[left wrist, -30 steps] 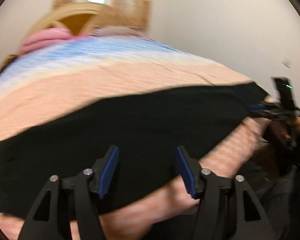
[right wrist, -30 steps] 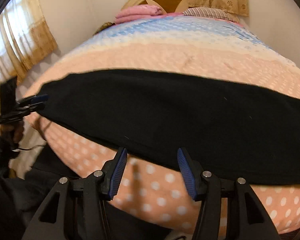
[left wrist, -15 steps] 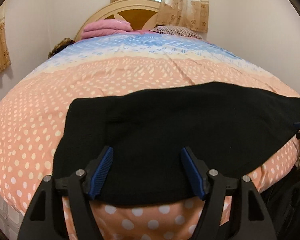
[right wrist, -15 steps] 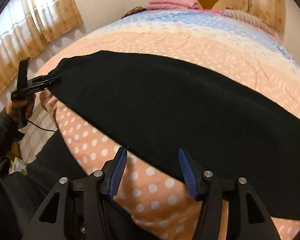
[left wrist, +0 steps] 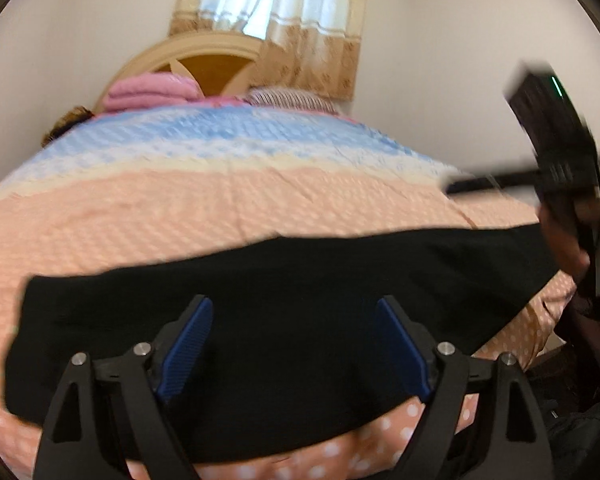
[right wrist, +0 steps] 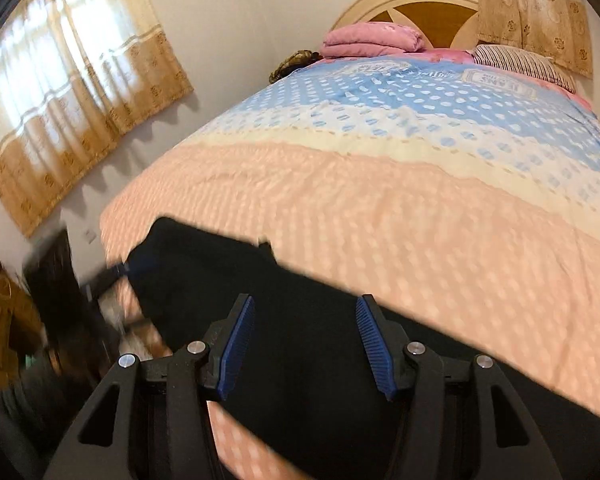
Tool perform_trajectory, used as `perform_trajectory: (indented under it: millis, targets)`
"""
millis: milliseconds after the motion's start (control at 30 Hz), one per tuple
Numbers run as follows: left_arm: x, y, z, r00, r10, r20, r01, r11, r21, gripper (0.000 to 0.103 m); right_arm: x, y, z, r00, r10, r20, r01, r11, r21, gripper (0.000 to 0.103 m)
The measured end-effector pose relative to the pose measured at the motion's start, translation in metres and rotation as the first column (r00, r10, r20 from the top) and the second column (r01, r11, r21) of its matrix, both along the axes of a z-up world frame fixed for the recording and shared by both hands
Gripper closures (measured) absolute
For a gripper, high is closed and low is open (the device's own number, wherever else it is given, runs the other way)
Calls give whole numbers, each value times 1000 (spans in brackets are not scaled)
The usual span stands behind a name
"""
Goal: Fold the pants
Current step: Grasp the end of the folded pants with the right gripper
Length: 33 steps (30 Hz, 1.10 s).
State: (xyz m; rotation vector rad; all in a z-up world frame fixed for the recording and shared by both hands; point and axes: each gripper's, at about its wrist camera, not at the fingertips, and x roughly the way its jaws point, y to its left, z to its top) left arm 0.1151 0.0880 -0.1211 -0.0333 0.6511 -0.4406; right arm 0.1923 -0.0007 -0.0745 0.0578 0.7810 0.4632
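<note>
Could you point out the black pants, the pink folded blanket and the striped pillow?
Black fabric pants (left wrist: 300,300), left wrist view, middle of the cloth.
Pink folded blanket (right wrist: 374,42), right wrist view, its top fold.
Striped pillow (right wrist: 520,62), right wrist view, its centre.

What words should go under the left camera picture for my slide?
Open left gripper hovers over black pants spread on the dotted bedspread.

Bedspread (right wrist: 380,208) bare from the pants (right wrist: 320,380) at the foot edge up to the headboard end, folded pink blanket (right wrist: 374,42) and striped pillow (right wrist: 520,62) there
</note>
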Motion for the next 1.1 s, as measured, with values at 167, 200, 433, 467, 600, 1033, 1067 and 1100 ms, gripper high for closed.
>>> perform_trajectory:
  millis: [167,200,433,467,600,1033,1067,1100]
  targets:
    - [0,-20,-36,990,-65,-125,72,996,48,16,41,28,-16,997,7,-80,-2,998,63,48]
    - [-1,-22,-42,989,-63,-135,74,995,73,15,53,34,-23,994,11,-112,-1,996,86,48]
    - [1,-9,-45,982,-106,-155,104,994,-20,12,99,56,-55,955,32,-294,29,980,199,56]
    - [0,-10,-46,983,-107,-146,106,994,-13,12,104,58,-60,948,24,-317,45,977,206,58]
    - [0,-11,-48,985,-115,-130,117,993,5,12,118,61,-85,899,45,-436,73,965,251,76]
    - [-13,0,-55,989,-108,-99,107,994,-15,10,87,71,-47,978,42,-205,20,957,289,99]
    - [-16,-1,-56,990,-107,-96,107,994,-10,9,91,71,-53,979,5,-206,45,970,239,99]
    - [-17,-1,-57,990,-106,-92,106,994,-7,9,98,69,-60,977,-30,-213,75,976,206,100]
